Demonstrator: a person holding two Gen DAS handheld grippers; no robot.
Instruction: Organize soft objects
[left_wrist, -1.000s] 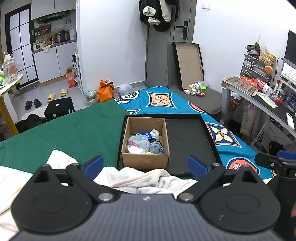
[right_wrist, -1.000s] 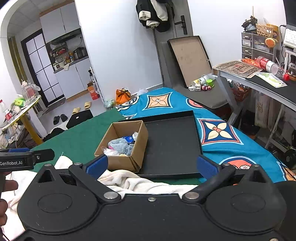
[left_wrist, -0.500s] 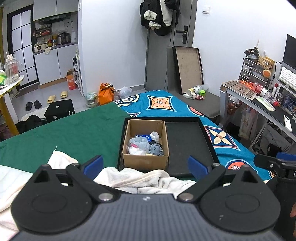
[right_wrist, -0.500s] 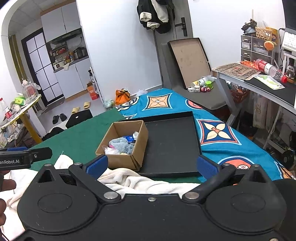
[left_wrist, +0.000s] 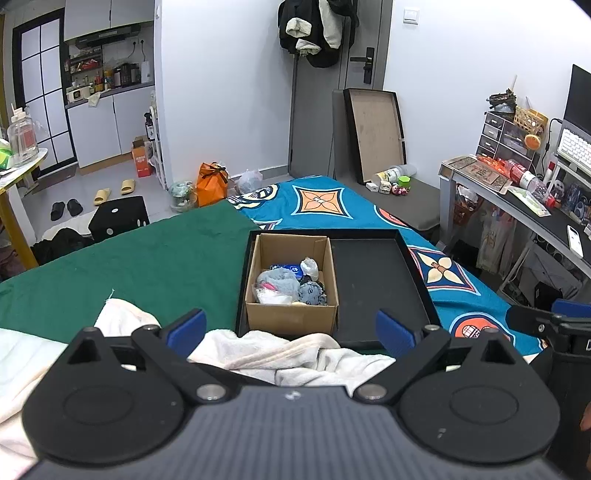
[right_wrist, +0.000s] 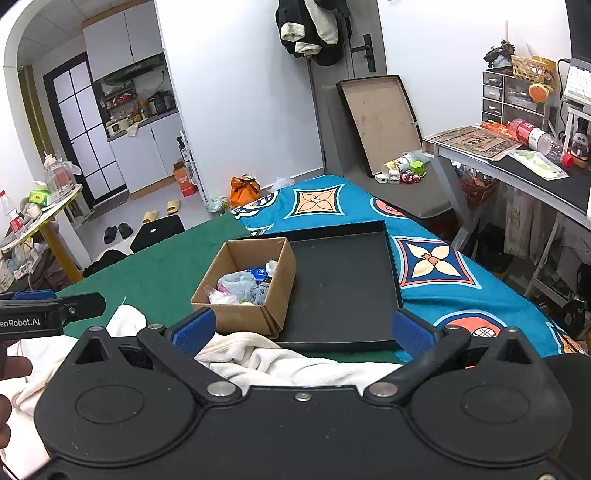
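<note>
Bed surface, green cloth beside blue patterned cover. Left gripper and right gripper, jaws spread wide, hover over crumpled white towel. Beyond: brown cardboard box of small soft items filling left half of shallow black tray; right half bare.

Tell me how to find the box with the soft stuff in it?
Look at the bed with the green and blue covers. A flat black tray lies on it, and the brown cardboard box stands in the tray's left part. It is the only open box there, with small soft things piled inside, just past a white towel.
</note>
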